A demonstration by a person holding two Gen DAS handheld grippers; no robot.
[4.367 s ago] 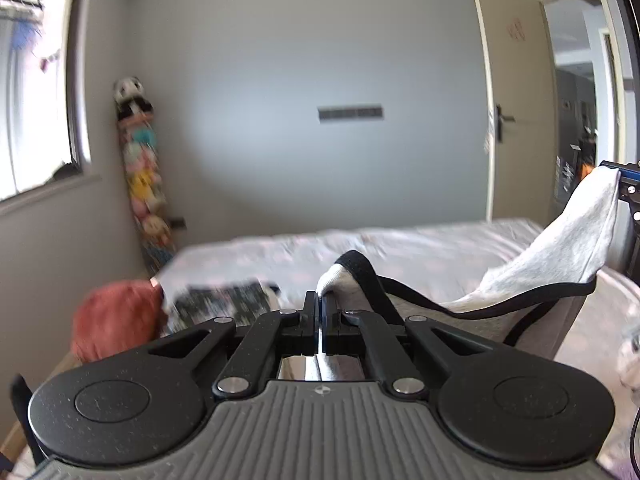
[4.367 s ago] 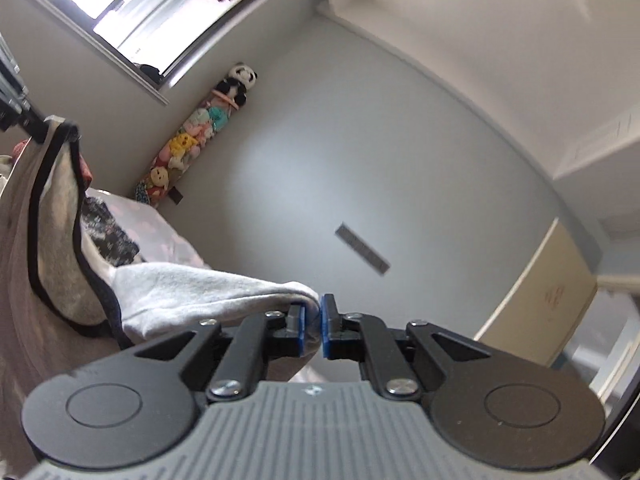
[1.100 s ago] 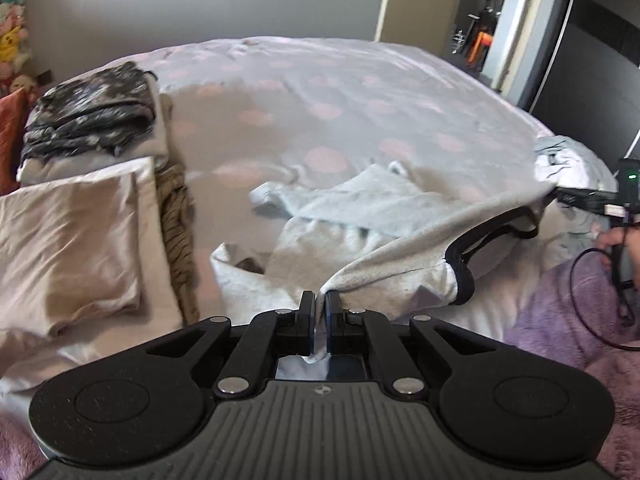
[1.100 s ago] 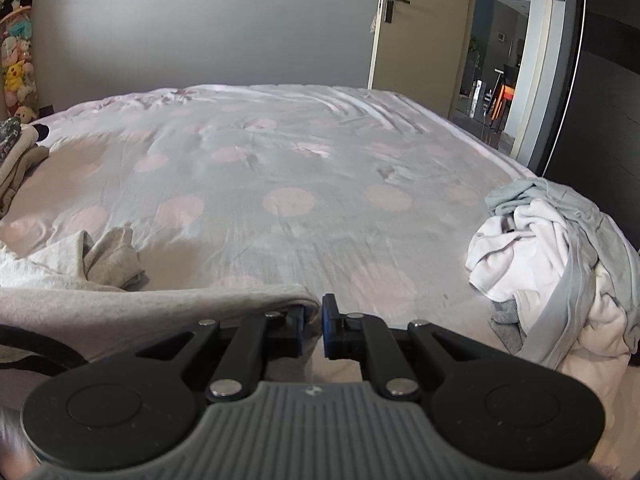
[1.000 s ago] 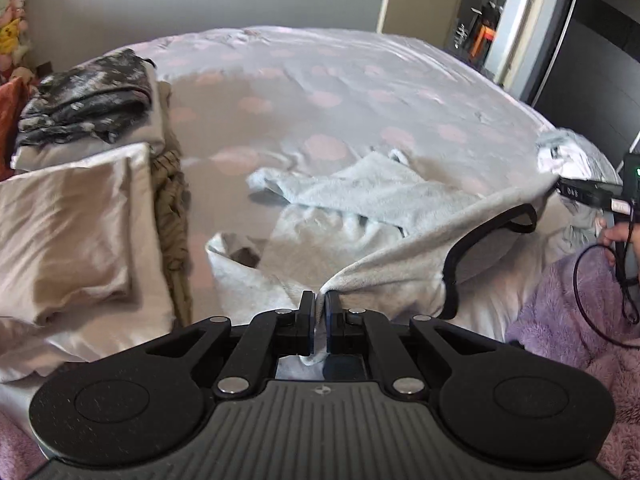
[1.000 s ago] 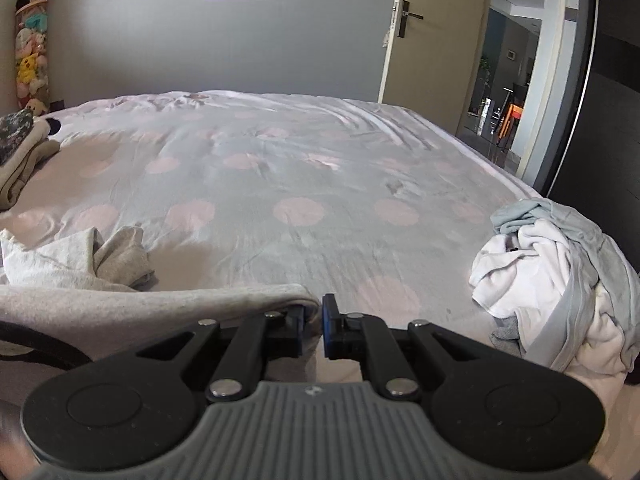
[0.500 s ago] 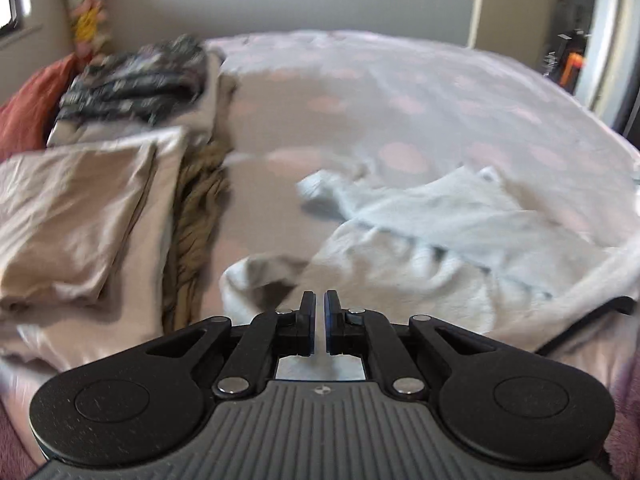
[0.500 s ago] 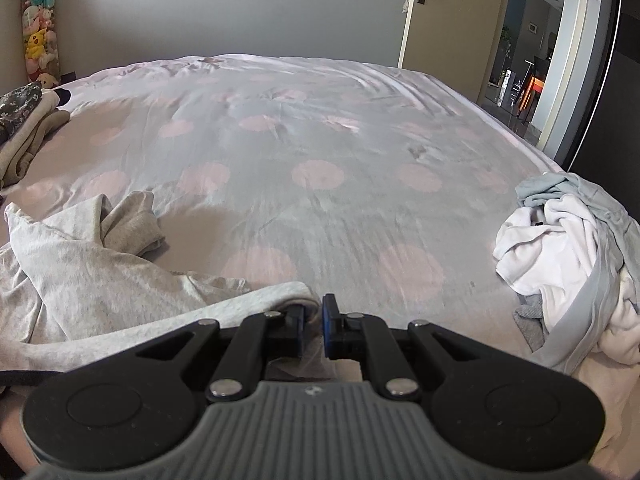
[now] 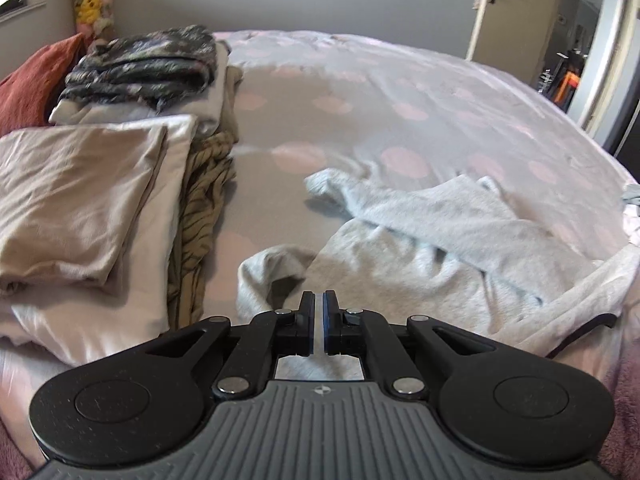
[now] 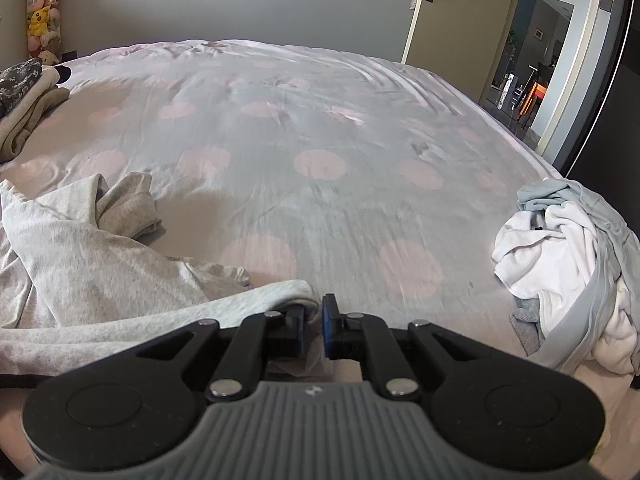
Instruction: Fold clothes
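A light grey garment (image 9: 400, 280) with black trim (image 9: 592, 324) lies crumpled on the spotted bed (image 10: 320, 128). One sleeve (image 9: 440, 216) is thrown across it. My left gripper (image 9: 319, 300) hovers low over the garment's near left part with its jaws shut. No cloth rises to its tips, and I cannot tell whether a thin edge is pinched. In the right wrist view the same garment (image 10: 100, 280) spreads to the left. Its near edge curls over the left pad of my right gripper (image 10: 314, 312), which is shut on it.
Folded clothes are stacked on the left: beige pieces (image 9: 80, 184), a dark patterned one (image 9: 148, 64) and a striped brown one (image 9: 204, 208), with a red cushion (image 9: 32, 76) behind. A pile of unfolded white and grey laundry (image 10: 568, 264) sits at the bed's right edge. An open door (image 10: 452, 20) is behind.
The garment, held up in the air seconds ago, now lies on the bed. The left view swung left and sank towards the stack, and cloth no longer drapes from the left tips. The right gripper keeps its hold.
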